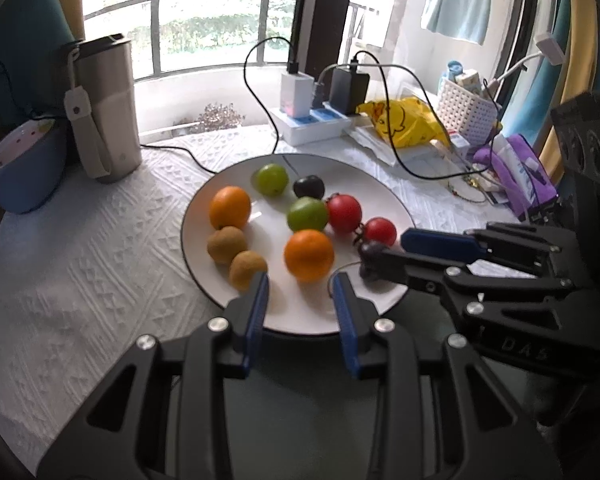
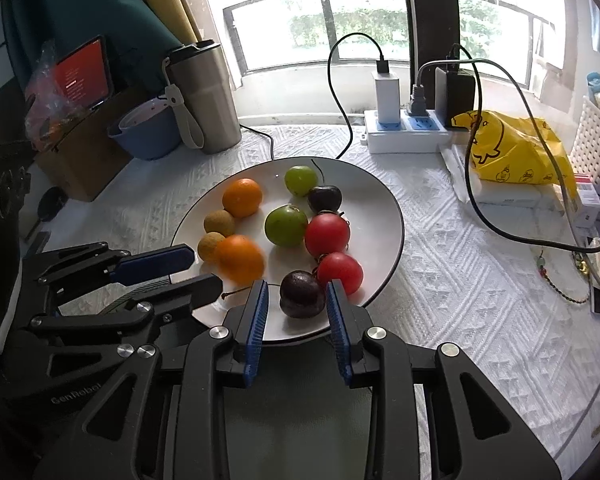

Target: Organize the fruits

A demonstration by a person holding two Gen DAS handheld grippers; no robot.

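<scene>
While a white plate (image 2: 384, 208) of fruit is centred on the quilted surface (image 2: 460, 280), the right gripper (image 2: 298, 300) is seen low in the frame, narrowed beside a dark plum (image 2: 302, 294) without clear contact. The left gripper (image 1: 300, 292) is held slightly apart, empty, below an orange (image 1: 309, 255).

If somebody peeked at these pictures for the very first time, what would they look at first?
Probably the round white plate in the middle of the white textured tablecloth, dotted with bright fruit: two oranges, two red tomatoes, two green fruits, two small brown ones and two dark plums. Next, the two black grippers with blue pads over its near edge: the right gripper with a dark purple plum between its fingers, the left gripper just behind the blurred near orange.
</scene>
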